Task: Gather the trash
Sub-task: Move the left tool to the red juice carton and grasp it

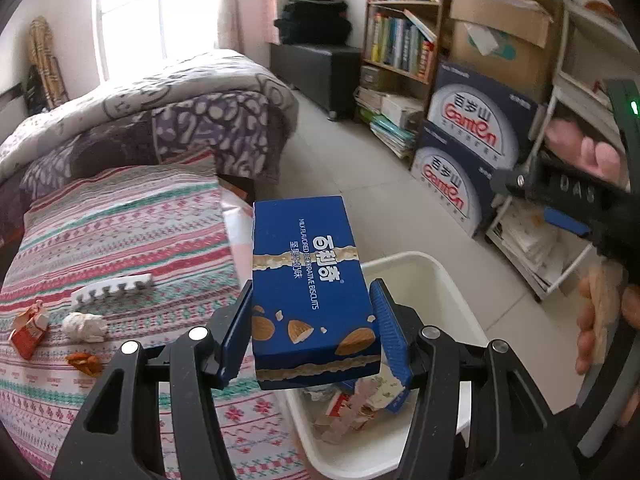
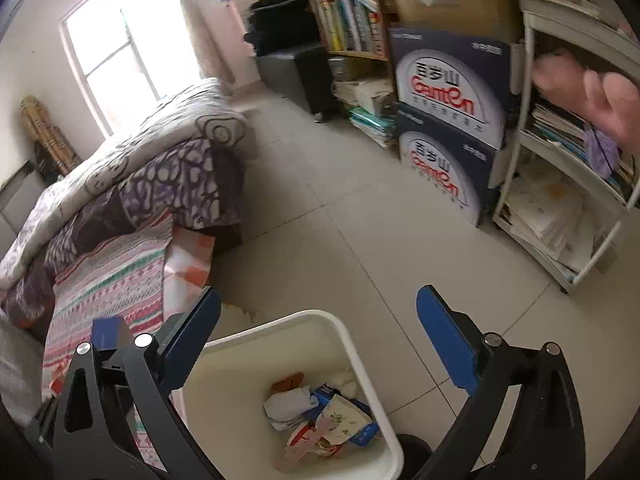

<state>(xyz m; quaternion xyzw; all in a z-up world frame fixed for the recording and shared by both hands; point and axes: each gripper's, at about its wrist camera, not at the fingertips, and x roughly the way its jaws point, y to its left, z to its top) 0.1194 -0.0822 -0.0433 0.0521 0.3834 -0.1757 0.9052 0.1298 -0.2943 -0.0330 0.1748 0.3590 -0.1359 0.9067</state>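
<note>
Left hand-held gripper [image 1: 312, 328] clamped, right hand-held gripper [image 2: 320, 340] spread wide

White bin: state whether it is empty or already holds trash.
Holds trash. The white bin has crumpled paper and torn wrappers piled on its bottom, well below the rim.

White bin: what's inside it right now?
The white bin holds crumpled white paper, torn blue and red wrappers and a white wad. Anything beneath the pile is hidden.
</note>
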